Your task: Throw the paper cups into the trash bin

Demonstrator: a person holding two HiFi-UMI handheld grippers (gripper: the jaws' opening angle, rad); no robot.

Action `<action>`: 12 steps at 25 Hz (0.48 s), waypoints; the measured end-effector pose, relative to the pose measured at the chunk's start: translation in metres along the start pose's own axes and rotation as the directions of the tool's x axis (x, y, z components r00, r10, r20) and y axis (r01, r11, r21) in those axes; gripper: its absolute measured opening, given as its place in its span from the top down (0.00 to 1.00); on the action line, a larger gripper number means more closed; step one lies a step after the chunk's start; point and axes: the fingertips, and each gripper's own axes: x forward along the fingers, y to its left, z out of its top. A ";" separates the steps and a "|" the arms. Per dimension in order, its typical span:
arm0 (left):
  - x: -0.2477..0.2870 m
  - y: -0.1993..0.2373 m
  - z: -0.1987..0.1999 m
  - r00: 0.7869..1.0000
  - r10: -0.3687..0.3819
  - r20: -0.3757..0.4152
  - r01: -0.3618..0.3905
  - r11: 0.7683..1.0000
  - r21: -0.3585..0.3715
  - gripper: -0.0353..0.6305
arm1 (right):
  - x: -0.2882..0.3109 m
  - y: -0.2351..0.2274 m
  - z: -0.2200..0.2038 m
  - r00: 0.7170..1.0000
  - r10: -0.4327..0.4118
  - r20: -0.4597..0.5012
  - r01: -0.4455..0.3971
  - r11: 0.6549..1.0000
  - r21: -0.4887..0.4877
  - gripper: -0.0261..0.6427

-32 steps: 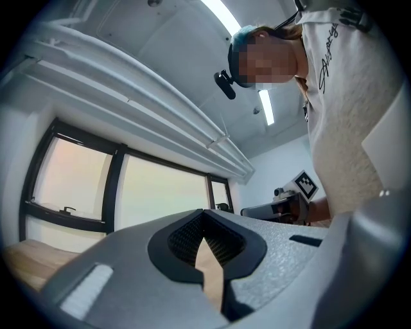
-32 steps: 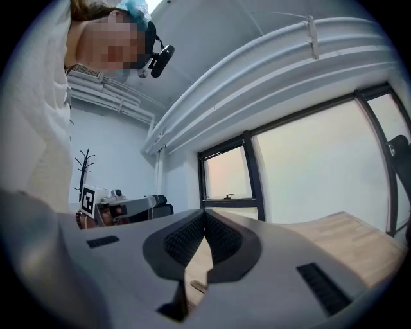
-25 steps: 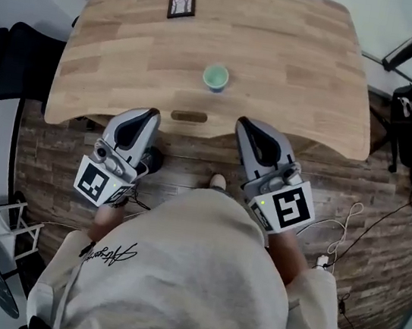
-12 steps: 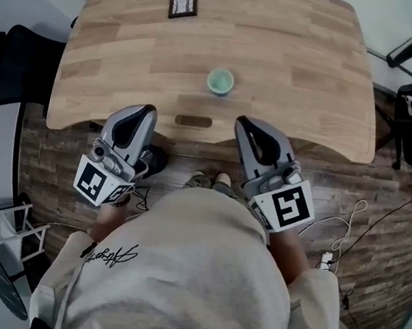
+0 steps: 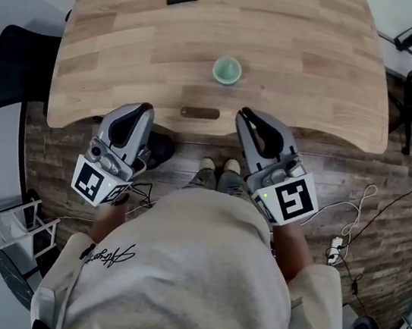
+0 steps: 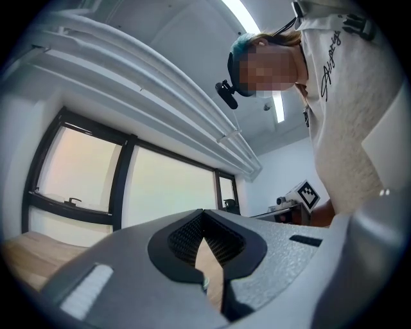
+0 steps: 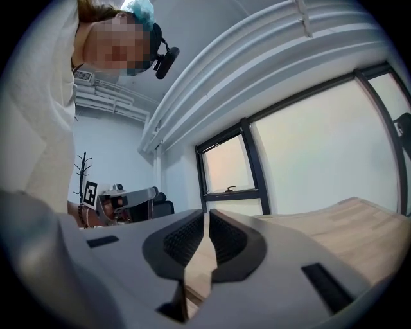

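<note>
The paper cup (image 5: 226, 70) stands upright in the middle of the counter (image 5: 307, 52), untouched. I hold my left gripper (image 5: 142, 109) and right gripper (image 5: 246, 115) at the near edge, flanking it. Both pairs of fingers are clenched on nothing, probably a ready pose; one must open before reaching.

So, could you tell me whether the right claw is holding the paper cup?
No, the paper cup stands on the table, apart from the shut, empty right claw.
</note>
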 end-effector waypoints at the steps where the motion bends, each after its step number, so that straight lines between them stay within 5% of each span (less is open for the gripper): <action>1: 0.000 0.000 -0.001 1.000 -0.002 -0.002 0.002 1.000 -0.002 0.94 | 0.002 -0.001 -0.002 1.000 0.002 -0.005 -0.002 1.000 0.002 0.94; 12: 0.005 0.002 -0.019 1.000 -0.020 -0.012 0.019 0.999 -0.043 0.94 | 0.013 -0.009 -0.033 0.998 -0.032 -0.054 0.031 0.999 -0.007 0.94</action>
